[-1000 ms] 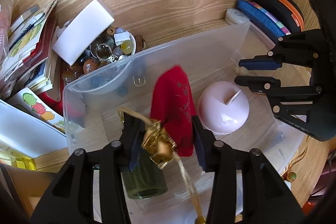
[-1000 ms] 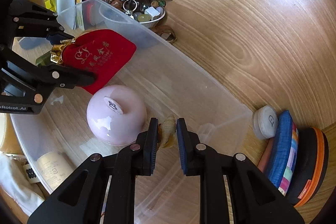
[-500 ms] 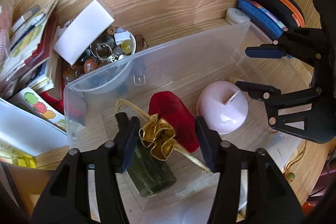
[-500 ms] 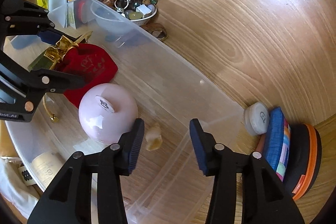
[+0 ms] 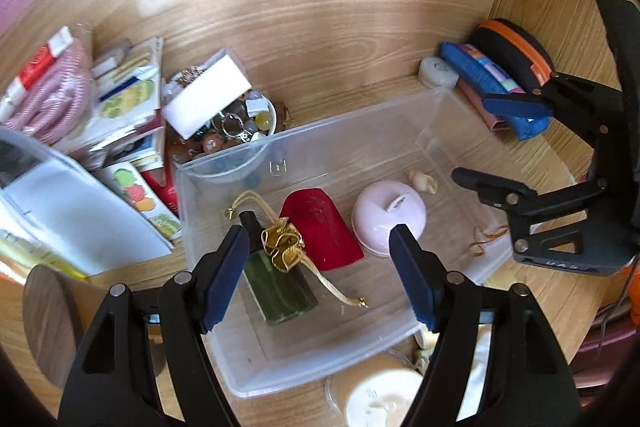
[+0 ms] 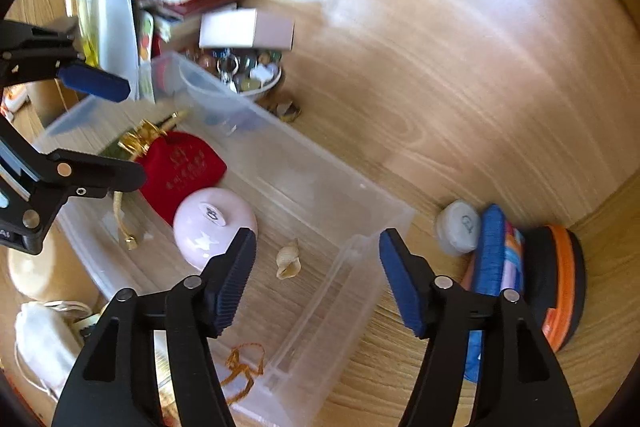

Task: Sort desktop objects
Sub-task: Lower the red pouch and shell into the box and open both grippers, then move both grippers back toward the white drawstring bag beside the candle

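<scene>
A clear plastic bin point(image 5: 360, 131) point(image 6: 320, 187) stands on the wooden desk. In it lie a red pouch point(image 5: 320, 231) point(image 6: 180, 167) with a gold tie, a green block point(image 5: 280, 287), an upturned pink bowl point(image 5: 386, 215) point(image 6: 212, 227) and a small shell point(image 5: 422, 181) point(image 6: 289, 259). My left gripper point(image 5: 316, 275) is open and empty above the bin's near side. My right gripper point(image 6: 316, 275) is open and empty above the bin's end, over the shell.
A bowl of beads point(image 5: 236, 131) with a white box point(image 5: 208, 95) on it sits behind the bin. Booklets point(image 5: 120, 107) are stacked at left. A white puck point(image 6: 460, 225), blue pouch point(image 6: 496, 251) and black-orange case point(image 6: 556, 279) stand in the corner. A gold cord point(image 6: 240, 371) lies outside the bin.
My left gripper let go of the red pouch, which now lies in the bin. My right gripper let go of the shell. Both opened wide and drew back and up.
</scene>
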{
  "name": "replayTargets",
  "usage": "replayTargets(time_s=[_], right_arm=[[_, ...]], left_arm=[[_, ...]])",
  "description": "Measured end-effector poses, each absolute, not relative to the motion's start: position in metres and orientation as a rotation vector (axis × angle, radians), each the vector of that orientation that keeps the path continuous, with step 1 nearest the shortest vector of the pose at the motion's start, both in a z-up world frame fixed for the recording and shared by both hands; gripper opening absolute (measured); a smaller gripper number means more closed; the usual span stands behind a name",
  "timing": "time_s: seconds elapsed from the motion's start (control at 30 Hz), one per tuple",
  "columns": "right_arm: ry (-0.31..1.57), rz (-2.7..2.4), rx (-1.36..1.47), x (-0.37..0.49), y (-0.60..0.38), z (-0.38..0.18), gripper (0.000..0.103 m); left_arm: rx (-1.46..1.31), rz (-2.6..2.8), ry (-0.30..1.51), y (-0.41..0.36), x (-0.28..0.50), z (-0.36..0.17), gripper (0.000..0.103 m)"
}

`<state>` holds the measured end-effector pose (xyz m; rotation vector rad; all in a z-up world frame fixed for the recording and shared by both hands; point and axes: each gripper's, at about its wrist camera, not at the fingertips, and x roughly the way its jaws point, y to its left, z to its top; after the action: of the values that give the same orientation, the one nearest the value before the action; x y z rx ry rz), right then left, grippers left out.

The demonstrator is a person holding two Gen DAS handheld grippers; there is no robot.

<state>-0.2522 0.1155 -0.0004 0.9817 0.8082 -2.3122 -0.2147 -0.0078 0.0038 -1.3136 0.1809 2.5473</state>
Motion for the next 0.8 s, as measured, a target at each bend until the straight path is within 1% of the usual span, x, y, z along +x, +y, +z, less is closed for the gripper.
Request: replayTargets(time_s=[0.13, 0.37, 0.6, 0.8], right_arm=[[0.750, -2.347, 0.933, -0.248, 0.130, 0.014, 0.066], [0.626, -2.409, 0.835, -0.203, 0.145, 0.051, 0.073], [0.547, -2.459, 0.773, -0.169, 0.167, 0.069, 0.074], [0.463, -2.479, 0.748, -0.139, 0.190, 0.069, 0.076]], left_arm=[[-1.282, 2.579, 0.154, -0.009, -0.199, 0.015, 0.072], [-1.209, 2.647, 0.140, -0.015, -0.165, 0.035, 0.072], [-1.165, 2.694, 0.107, -0.017, -0.134, 0.046, 0.073], [-1.136, 2.747, 0.099, -0.020, -0.105, 0.041, 0.074]])
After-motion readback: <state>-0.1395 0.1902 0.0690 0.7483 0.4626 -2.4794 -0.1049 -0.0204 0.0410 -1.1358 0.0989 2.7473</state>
